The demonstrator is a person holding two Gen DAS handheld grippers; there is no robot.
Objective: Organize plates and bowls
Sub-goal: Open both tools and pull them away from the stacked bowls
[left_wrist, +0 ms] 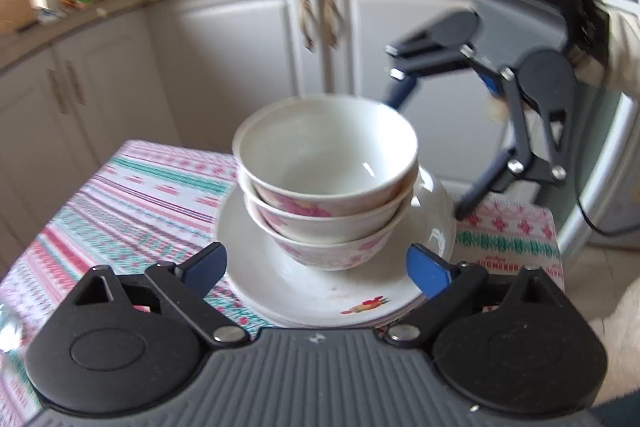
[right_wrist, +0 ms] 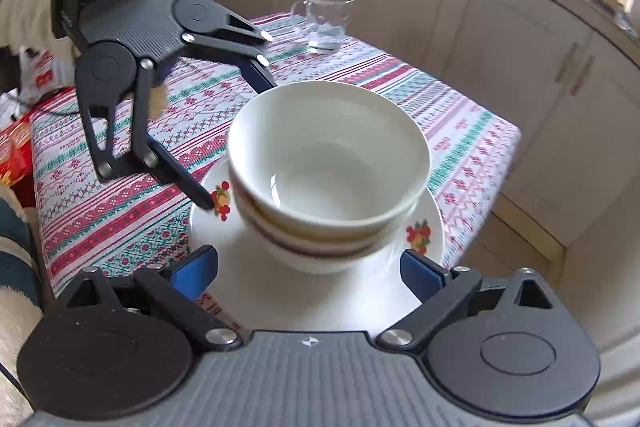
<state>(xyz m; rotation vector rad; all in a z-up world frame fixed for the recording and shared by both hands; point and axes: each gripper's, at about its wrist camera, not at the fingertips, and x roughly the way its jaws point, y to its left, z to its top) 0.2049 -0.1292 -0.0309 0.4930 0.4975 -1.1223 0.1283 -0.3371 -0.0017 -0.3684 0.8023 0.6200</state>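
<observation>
Stack of bowls (left_wrist: pixel 324 179) nested on the plates (left_wrist: pixel 320 291), which sit on the patterned tablecloth (left_wrist: pixel 120 195). All positions given relative to that stack. Left gripper (left_wrist: pixel 318 267): jaws spread wide, blue pads either side of the lowest bowl, near its base but not pressing; nothing held. Right gripper (right_wrist: pixel 308 269): jaws also wide apart, flanking the stack's base over the plate rim, no contact visible. Glass mug (right_wrist: pixel 326 21) stands well beyond the stack on the cloth. White cabinets (left_wrist: pixel 248 39) behind.
</observation>
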